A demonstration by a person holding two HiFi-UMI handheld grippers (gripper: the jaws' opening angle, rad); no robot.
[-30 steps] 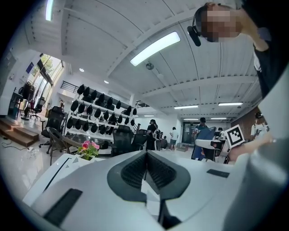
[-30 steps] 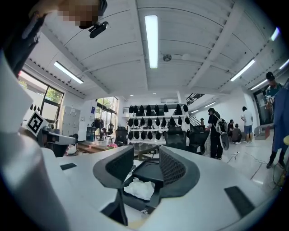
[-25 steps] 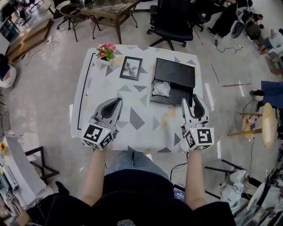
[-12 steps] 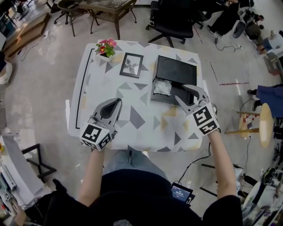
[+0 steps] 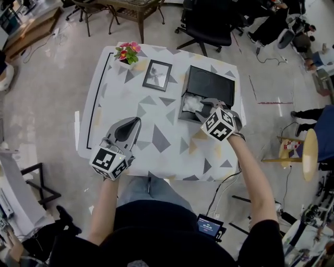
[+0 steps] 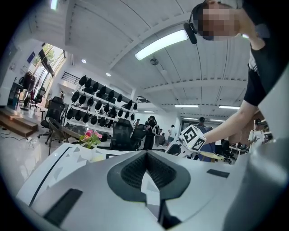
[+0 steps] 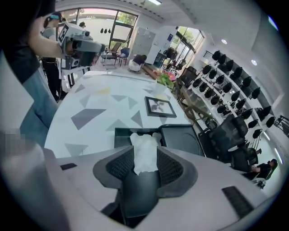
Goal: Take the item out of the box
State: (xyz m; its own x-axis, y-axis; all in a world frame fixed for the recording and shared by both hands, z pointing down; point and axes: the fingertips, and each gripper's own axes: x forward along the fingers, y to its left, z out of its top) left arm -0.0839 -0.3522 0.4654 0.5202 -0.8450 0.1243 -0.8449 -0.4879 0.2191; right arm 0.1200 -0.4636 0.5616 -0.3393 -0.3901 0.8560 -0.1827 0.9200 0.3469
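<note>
R gripper (image 7: 145, 155) spread, white crumpled soft wad (image 7: 143, 140) lying between my jaws in open black box (image 7: 121, 135); I shd go lower, pinch mid-bulk, lift straight; L gripper (image 6: 146, 153) clenched, empty.

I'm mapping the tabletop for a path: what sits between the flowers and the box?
A frame lies flat between the flowers and the box, apart from both. The head view shows this most clearly.

A pale floor (image 5: 47, 88) carries a black office chair (image 5: 206, 26) and a wooden table (image 5: 133, 8), under a strip light (image 6: 165, 43).
</note>
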